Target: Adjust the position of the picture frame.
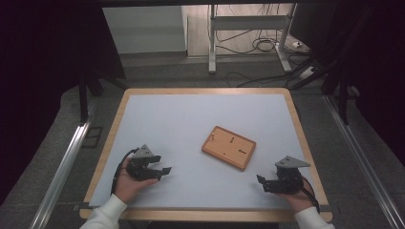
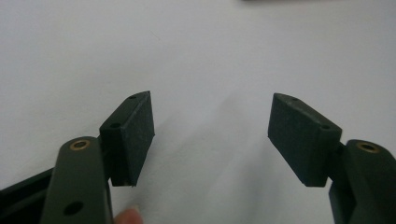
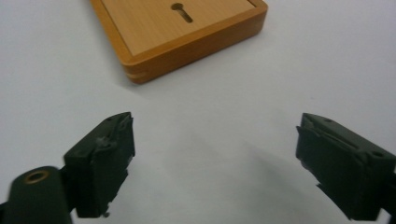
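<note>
A flat wooden board (image 1: 229,147) with keyhole slots lies on the white mat, right of the middle, turned at an angle. My left gripper (image 1: 165,171) rests near the front left of the mat, held in a hand, and points right. In the left gripper view its jaws stand wide apart (image 2: 210,135) over bare mat with nothing between them. My right gripper (image 1: 261,181) sits at the front right and points left, short of the board. Its jaws are also open (image 3: 215,158), and the board's near corner (image 3: 182,32) lies ahead of them, apart from the pads.
The white mat (image 1: 191,119) covers a table with a wooden rim (image 1: 110,138). Beyond the far edge stand a metal table frame (image 1: 248,28) and loose cables on the floor. Metal rails run along both sides.
</note>
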`<state>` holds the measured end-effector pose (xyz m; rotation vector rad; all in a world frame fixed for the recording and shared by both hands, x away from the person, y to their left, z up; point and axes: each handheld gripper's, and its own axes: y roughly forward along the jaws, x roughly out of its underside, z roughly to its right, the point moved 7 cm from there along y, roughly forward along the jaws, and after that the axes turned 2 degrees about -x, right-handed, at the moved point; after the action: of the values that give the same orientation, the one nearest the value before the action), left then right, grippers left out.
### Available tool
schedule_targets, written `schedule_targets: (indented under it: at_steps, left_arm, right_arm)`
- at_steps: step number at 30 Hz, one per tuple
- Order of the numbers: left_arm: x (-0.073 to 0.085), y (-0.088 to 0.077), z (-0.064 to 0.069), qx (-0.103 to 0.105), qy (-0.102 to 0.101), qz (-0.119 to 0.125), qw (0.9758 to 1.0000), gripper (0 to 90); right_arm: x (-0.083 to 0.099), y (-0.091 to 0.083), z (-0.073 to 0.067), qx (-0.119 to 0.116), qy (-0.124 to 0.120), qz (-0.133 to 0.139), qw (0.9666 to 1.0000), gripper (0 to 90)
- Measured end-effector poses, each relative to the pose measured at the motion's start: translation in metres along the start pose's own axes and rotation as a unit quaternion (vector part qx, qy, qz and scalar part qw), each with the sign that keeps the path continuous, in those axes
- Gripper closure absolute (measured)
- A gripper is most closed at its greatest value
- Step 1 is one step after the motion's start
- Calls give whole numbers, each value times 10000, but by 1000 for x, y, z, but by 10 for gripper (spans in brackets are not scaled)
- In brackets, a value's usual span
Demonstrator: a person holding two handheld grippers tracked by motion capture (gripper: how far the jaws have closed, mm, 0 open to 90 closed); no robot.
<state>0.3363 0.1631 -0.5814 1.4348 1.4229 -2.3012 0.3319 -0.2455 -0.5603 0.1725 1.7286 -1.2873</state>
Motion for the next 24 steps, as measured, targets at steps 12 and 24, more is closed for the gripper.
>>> schedule_targets:
  at_steps: [12,24]
  left_arm:
    - [-9,0,3,47,-56,180,9998,269]
    - [-3,-3,-3,-178,-155,35,9997,227]
  right_arm:
    - [3,-1,-4,-65,-213,74,9997,136]
    - [6,1,-9,-52,-316,42,9995,119]
